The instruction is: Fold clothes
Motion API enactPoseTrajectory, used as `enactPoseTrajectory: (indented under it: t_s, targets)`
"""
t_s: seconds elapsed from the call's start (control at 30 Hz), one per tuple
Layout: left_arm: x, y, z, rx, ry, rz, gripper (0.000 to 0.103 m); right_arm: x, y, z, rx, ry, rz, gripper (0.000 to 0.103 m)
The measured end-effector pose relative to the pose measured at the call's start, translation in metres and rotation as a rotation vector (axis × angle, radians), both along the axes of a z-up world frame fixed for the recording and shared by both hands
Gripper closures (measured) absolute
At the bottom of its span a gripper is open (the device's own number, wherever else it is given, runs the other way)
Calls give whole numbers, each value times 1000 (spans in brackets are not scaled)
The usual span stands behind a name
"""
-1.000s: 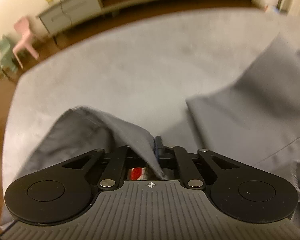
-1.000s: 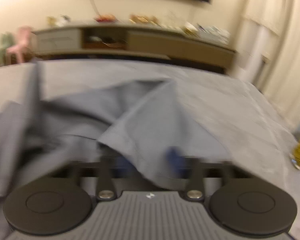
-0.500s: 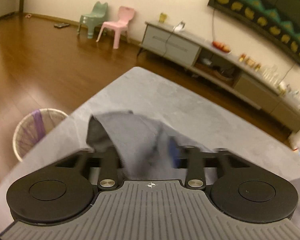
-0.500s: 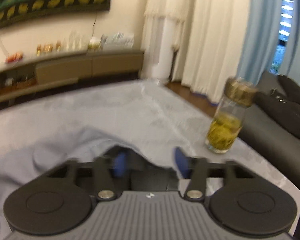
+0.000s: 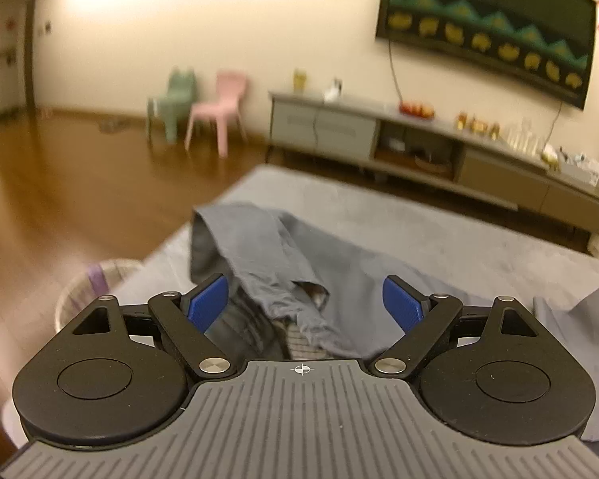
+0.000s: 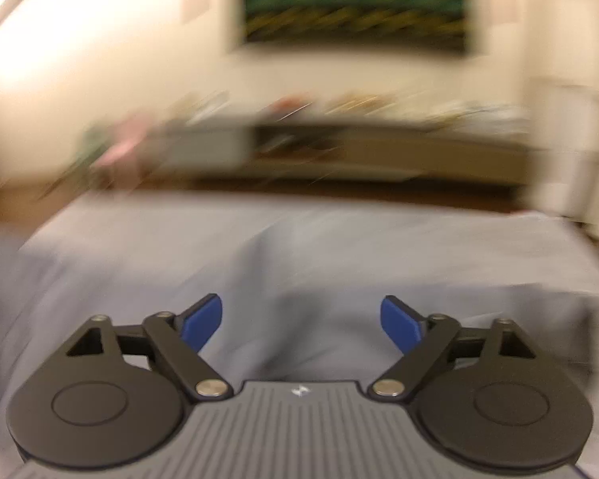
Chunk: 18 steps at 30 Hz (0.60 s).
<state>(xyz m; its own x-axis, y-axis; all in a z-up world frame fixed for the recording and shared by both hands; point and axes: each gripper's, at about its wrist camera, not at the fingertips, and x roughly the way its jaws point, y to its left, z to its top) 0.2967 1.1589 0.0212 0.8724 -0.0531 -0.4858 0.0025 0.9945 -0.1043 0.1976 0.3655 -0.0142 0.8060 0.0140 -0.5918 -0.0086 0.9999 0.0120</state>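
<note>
Nearest in the left wrist view, the left hand-held gripper point(image 5: 305, 299) has its two blue pads spread wide, clamping nothing. A rumpled end of the grey garment point(image 5: 267, 263) lies loose between the pads, touching neither. That end looks like a tube of cloth with a raw, wrinkled opening and a dark hollow inside it. From there the cloth runs away to the far left in a raised, creased ridge that ends in a folded-over edge near the left border of the table point(image 5: 439, 235). More of the same grey cloth spreads flatter to the right, with another lifted piece at the right edge of the view. The table carries a pale grey cover.

In the right wrist view, which is heavily blurred, the right hand-held gripper point(image 6: 301, 325) is likewise spread wide with nothing in its hold. Grey cloth point(image 6: 299, 271) lies under and beyond it on the table, with a soft raised fold running away from the middle; finer detail cannot be made out.

Off the table's near left corner a pale basket point(image 5: 78, 291) stands on the wooden floor point(image 5: 60, 199). Farther off, a pink chair point(image 5: 219, 111) and a green chair point(image 5: 177, 99) stand by the wall, a long low cabinet point(image 5: 419, 139) runs to the right, and a dark screen point(image 5: 487, 36) hangs above it.
</note>
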Motion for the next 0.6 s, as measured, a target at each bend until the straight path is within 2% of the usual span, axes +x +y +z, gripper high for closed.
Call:
enactPoseTrajectory:
  t_s: [0.07,0.1,0.13,0.2,0.23,0.3,0.37,0.4,0.43,0.47,0.5,0.53,0.6]
  targets:
    - [-15,-9,-1,-4,-28,7,24,10,35,-17,-82,53,96,19]
    - [-23,-14,-1,-6,-43,11,24,16,51,-28,-140,81,120,36]
    - [-31,-19,-2,-9,-57,14,24,23,60,-37,-177,111,119,65]
    - [-46,-28,-3,-13,-85,22,22,35,69,-46,-181,166,92,102]
    - [-53,-33,-3,-15,-99,25,16,36,72,-45,-168,165,78,103]
    - [-54,-36,-14,-32,-37,0,12,28,73,-32,-139,116,68,103]
    - [-44,-48,-27,-12,0,-3,13,18,70,-15,-102,62,65,103]
    - [-38,-55,-32,1,7,-1,16,15,69,-8,-82,37,64,103]
    - [-30,-56,-34,-2,19,-15,32,14,68,0,-61,17,62,103]
    - [-22,-56,-36,-7,33,-32,53,12,63,8,-44,-6,56,103]
    - [-15,-59,-36,-18,60,-36,90,11,59,16,-27,-28,49,103]
    - [-8,-62,-37,-30,90,-37,103,15,53,24,-9,-52,35,103]
    - [-6,-45,-19,-115,60,-16,103,21,25,40,34,-105,-18,103]
